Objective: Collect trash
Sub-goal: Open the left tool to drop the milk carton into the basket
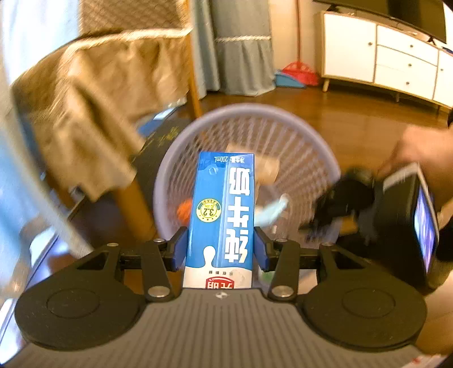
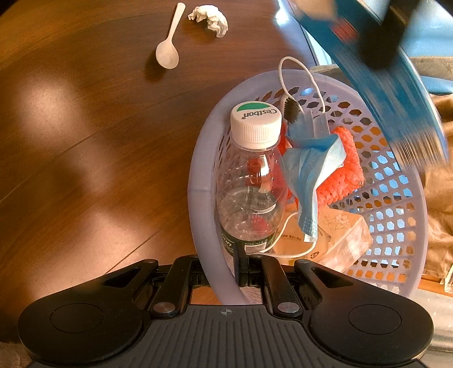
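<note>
My left gripper [image 1: 220, 249]: jaws clamped on one blue milk carton [image 1: 222, 215], frame centre, above one lavender basket [image 2: 203, 181]. My right gripper [image 2: 243, 267]: jaws closed on the basket's near rim. Basket holds one clear bottle [image 2: 252, 175], one blue mask [image 2: 308, 169]; worktop [image 2: 85, 141], upper left: one white spoon [image 2: 168, 48], one crumpled tissue [image 2: 211, 19].

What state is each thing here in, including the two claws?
Left claw: shut on the milk carton.
Milk carton: held upside down over the basket.
Right claw: shut on the basket rim.
Basket: partly filled.
Bottle: capped, empty, in the basket.
Face mask: crumpled, in the basket.
Spoon: lying on the table.
Tissue: crumpled, on the table.
</note>
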